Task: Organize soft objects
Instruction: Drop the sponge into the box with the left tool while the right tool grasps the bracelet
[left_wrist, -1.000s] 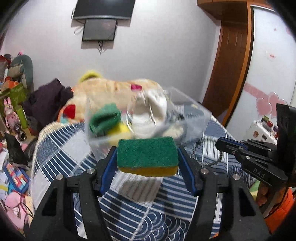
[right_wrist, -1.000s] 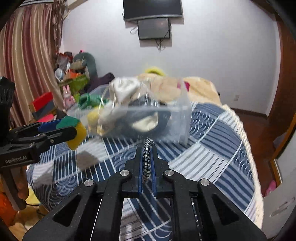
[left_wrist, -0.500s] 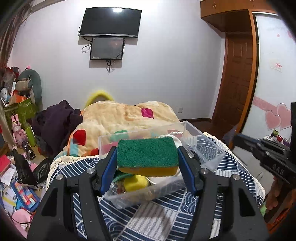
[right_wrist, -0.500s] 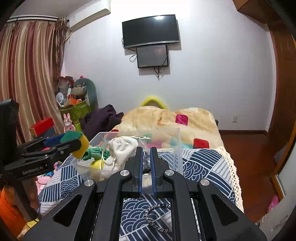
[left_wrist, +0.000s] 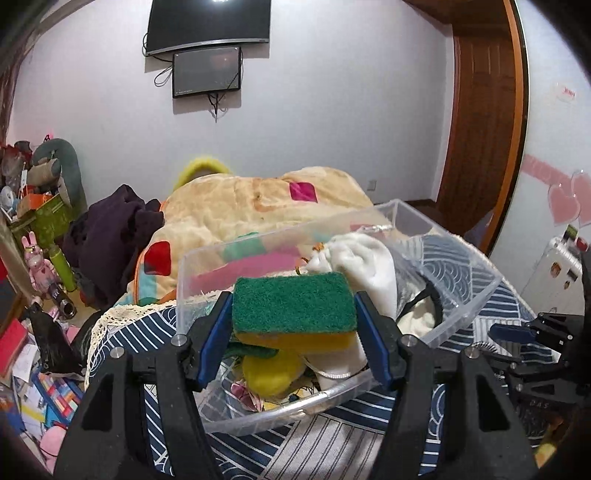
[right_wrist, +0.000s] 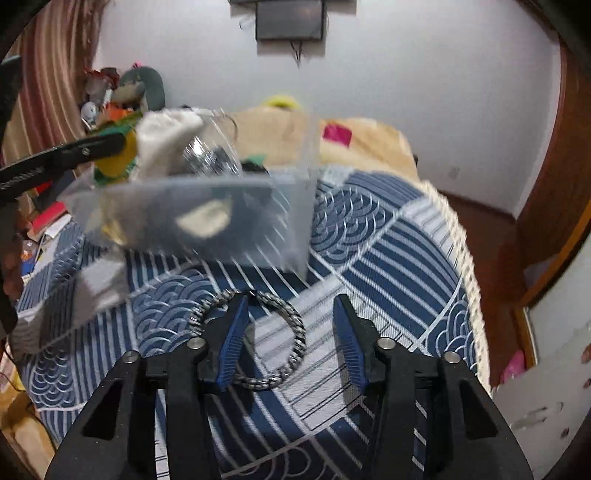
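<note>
1. The left gripper (left_wrist: 293, 319) is clamped on the sponge (left_wrist: 293, 308), green face up, yellow foam below. Its long axis runs 9 to 3 o'clock, straight across the two pads.
2. The sponge hangs above the near end of the clear bin (left_wrist: 461, 317), which stretches away toward 1 o'clock. The bin already holds a white cloth (left_wrist: 364, 264) and a yellow item (left_wrist: 271, 371) directly under the sponge.
3. Judged from this, the drop calls for little: the sponge lies inside the bin's rim, so opening the fingers should land it on the pile.
4. The right gripper (right_wrist: 290, 332) stands wide open and holds nothing. The braided loop (right_wrist: 271, 341) lies flat on the blue quilt (right_wrist: 388, 258), around the left finger and reaching into the gap.
5. The bin (right_wrist: 207, 218) lies at 11 o'clock from the right gripper, blurred.
</note>
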